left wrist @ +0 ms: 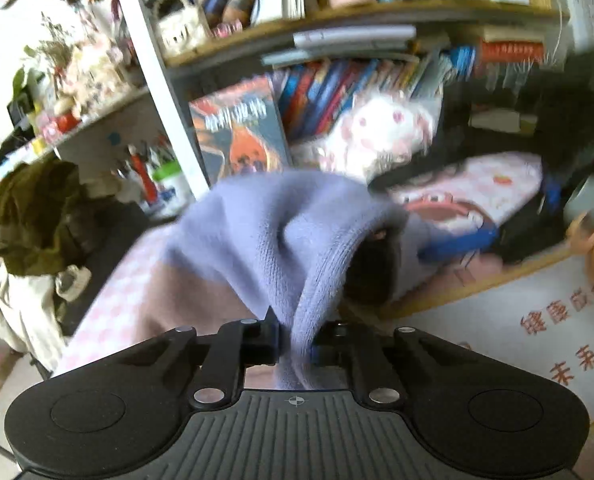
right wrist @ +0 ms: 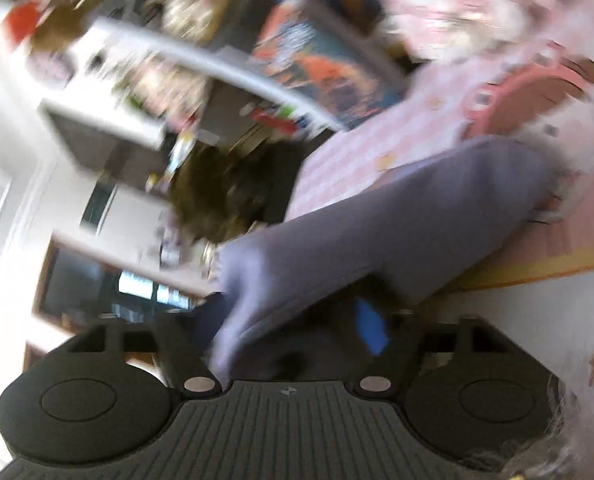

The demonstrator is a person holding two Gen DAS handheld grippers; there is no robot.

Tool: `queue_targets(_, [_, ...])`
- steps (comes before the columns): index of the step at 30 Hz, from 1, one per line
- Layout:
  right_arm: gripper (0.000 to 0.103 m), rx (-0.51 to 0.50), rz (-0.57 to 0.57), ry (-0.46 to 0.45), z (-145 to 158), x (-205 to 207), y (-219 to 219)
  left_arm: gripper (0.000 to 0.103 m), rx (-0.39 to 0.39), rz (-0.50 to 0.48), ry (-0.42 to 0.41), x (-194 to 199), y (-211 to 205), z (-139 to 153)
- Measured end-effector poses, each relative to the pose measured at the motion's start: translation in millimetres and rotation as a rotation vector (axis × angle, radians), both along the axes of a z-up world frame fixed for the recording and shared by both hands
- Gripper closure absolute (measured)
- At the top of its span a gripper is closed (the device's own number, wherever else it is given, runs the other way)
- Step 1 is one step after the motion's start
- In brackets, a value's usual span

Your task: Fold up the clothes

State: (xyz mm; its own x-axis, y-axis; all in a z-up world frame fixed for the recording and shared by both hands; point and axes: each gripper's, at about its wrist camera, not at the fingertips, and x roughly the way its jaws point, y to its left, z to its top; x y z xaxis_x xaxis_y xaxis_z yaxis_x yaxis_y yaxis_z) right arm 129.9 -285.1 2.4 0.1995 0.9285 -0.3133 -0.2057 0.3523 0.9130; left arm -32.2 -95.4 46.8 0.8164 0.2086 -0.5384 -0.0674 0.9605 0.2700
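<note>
A lavender knit garment (left wrist: 281,232) hangs in the air between both grippers. My left gripper (left wrist: 297,340) is shut on a bunched ribbed edge of it, and the cloth rises and drapes away toward the right. In the right wrist view the same garment (right wrist: 377,232) stretches from the pink checked bed up to my right gripper (right wrist: 293,344), which is shut on its other end. That view is tilted and blurred by motion. A blue pad on a right fingertip (right wrist: 371,328) shows beside the cloth.
A bookshelf (left wrist: 337,16) full of books stands behind. A pink checked bedspread (left wrist: 117,292) with a plush toy (left wrist: 381,128) lies below the garment. A dark olive jacket (left wrist: 37,216) hangs on a chair at left. A white printed board (left wrist: 517,320) lies at right.
</note>
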Motion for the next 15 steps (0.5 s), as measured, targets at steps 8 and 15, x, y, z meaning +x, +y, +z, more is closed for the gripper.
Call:
queue_targets(8, [0.037, 0.208, -0.080, 0.361, -59.0, 15.3, 10.1, 0.091, 0.056, -0.064, -0.036, -25.0, -17.2, 16.4])
queue_targets(15, [0.090, 0.193, -0.295, 0.285, -43.4, 40.5, -17.5, 0.091, -0.026, -0.203, -0.071, -33.8, -24.5, 30.6])
